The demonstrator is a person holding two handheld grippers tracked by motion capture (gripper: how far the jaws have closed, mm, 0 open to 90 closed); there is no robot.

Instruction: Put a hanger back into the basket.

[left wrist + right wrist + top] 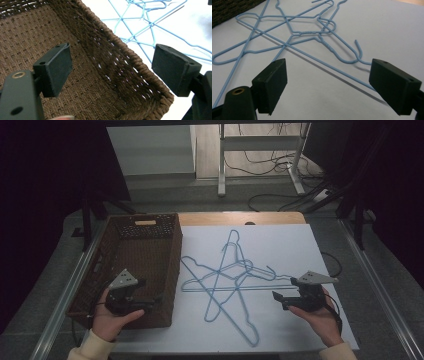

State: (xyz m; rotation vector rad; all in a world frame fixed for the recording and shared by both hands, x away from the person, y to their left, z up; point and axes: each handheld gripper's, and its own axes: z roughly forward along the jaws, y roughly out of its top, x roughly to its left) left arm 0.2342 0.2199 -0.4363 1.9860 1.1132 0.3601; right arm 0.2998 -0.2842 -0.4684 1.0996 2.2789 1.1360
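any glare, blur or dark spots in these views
High view: the white sheet is evenly lit, the edges fall to black. Left gripper view: light pricks through the brown woven basket wall, and the sheet glares. Right gripper view: the thin blue wire hangers cast crisp shadows; the jaws are soft.

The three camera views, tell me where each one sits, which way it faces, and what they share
High view: above the person's side, facing forward and down on the white table; both forearms, left gripper and right gripper show.
Left gripper view: rides the left gripper, facing into the brown basket; open fingers show.
Right gripper view: rides the right gripper, facing the blue hangers; open fingers show.
Shared: both gripper views show the hangers and the basket.
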